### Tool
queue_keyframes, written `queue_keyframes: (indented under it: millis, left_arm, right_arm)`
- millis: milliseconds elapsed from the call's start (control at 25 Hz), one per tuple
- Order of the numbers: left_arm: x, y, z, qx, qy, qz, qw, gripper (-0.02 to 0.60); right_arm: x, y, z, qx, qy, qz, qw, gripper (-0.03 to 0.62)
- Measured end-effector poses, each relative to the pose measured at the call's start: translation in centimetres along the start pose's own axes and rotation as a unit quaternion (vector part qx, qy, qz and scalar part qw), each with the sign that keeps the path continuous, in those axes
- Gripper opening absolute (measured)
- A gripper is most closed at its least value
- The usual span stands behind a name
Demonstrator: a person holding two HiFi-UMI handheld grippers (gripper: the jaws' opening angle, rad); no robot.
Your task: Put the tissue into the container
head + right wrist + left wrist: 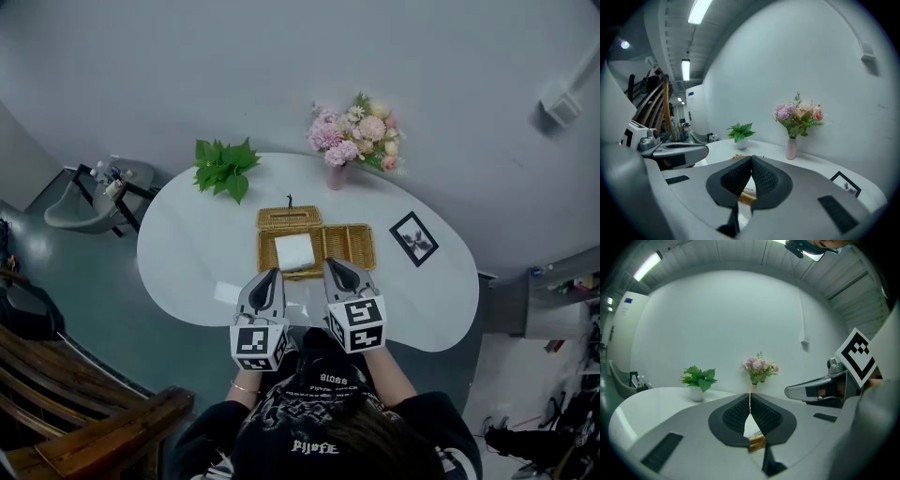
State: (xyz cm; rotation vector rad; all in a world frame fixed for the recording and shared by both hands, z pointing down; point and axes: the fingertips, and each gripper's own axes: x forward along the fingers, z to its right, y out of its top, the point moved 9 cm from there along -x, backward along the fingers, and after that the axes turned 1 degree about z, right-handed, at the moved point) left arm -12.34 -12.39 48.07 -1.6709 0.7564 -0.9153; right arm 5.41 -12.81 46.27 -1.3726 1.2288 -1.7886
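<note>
Right gripper (337,267) and left gripper (272,276) are hovering closed and empty while the tissue (293,251), probably soft, light and best pinched at an edge, is lying at the left end of the woven container (356,246).

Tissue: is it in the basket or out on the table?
In. The head view shows the white tissue lying inside the left compartment of the wicker basket, not on the table.

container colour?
Golden-brown woven wicker basket; shows best in the head view.
</note>
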Motion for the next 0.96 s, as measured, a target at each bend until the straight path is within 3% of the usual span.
queue_keyframes:
  millis: [960]
  left_arm:
    - [0.27,0.09,-0.23,-0.002,0.018,-0.003,0.9998,0.028]
  right_arm:
    - [-0.18,-0.49,-0.37,-0.062,-0.015,0.055,0.996,0.023]
